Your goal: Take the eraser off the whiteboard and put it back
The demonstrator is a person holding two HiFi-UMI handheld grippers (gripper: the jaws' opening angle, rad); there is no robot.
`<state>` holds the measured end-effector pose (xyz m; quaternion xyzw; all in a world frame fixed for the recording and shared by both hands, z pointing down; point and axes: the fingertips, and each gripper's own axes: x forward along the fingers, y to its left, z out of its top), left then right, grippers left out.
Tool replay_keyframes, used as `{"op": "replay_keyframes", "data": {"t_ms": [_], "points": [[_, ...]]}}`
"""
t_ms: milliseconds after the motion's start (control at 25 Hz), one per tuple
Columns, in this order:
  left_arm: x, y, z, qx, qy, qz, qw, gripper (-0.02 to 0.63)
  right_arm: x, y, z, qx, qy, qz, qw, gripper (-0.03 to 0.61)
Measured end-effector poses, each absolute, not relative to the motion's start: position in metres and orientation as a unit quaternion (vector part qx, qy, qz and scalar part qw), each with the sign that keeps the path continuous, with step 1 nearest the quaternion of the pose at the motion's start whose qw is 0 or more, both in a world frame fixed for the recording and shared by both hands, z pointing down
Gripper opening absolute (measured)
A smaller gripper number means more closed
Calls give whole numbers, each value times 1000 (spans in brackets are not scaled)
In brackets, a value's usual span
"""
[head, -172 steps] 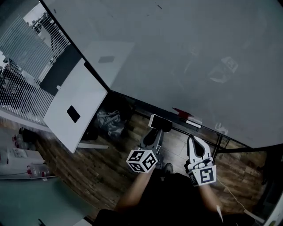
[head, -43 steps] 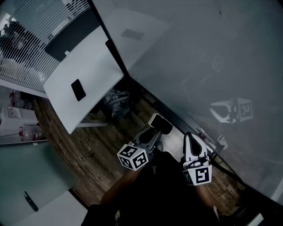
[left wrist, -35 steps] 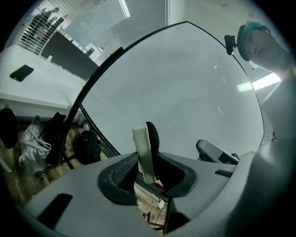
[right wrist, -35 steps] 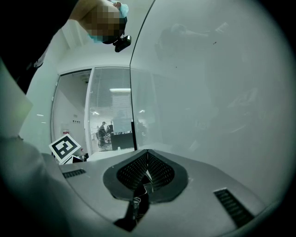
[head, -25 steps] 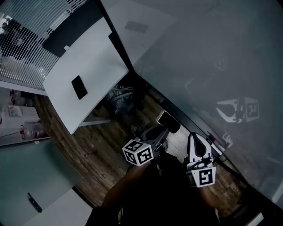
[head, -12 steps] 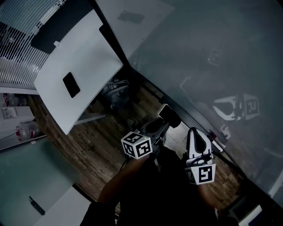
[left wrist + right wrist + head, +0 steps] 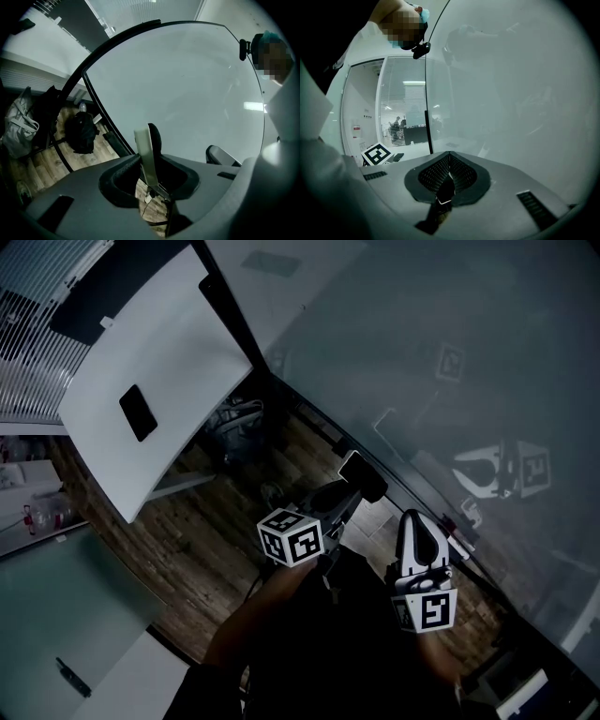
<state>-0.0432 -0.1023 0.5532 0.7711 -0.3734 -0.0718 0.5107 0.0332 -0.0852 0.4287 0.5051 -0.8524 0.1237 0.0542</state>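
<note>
The eraser (image 7: 361, 474), a flat slab with a pale face and a dark back, is clamped in my left gripper (image 7: 345, 491). It hangs low in front of the whiteboard (image 7: 422, 352), near the board's bottom rail. In the left gripper view the eraser (image 7: 143, 149) stands on edge between the pads of the left gripper (image 7: 151, 165), with the whiteboard (image 7: 187, 89) filling the picture behind it. My right gripper (image 7: 411, 518) hangs beside it to the right, jaws together and nothing in them. Its tips (image 7: 449, 157) meet in the right gripper view, facing the board.
A white table (image 7: 178, 352) with a dark phone (image 7: 138, 412) stands to the left of the board. Bags (image 7: 234, 423) lie on the wooden floor by the board's stand; a black backpack (image 7: 80, 131) and a pale bag (image 7: 18, 124) show there. Markers (image 7: 459, 521) lie on the rail.
Both grippers have sunk a little. The left one, still holding the eraser, has edged toward the board's bottom rail. The head view has swung.
</note>
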Motion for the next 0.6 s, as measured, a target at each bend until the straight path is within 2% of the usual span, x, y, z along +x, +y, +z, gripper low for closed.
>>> {"op": "replay_keyframes", "data": {"t_ms": [600], "points": [[-41, -104, 562, 757, -369, -85, 532, 118, 36, -83, 431, 506, -850, 130, 66, 15]]}}
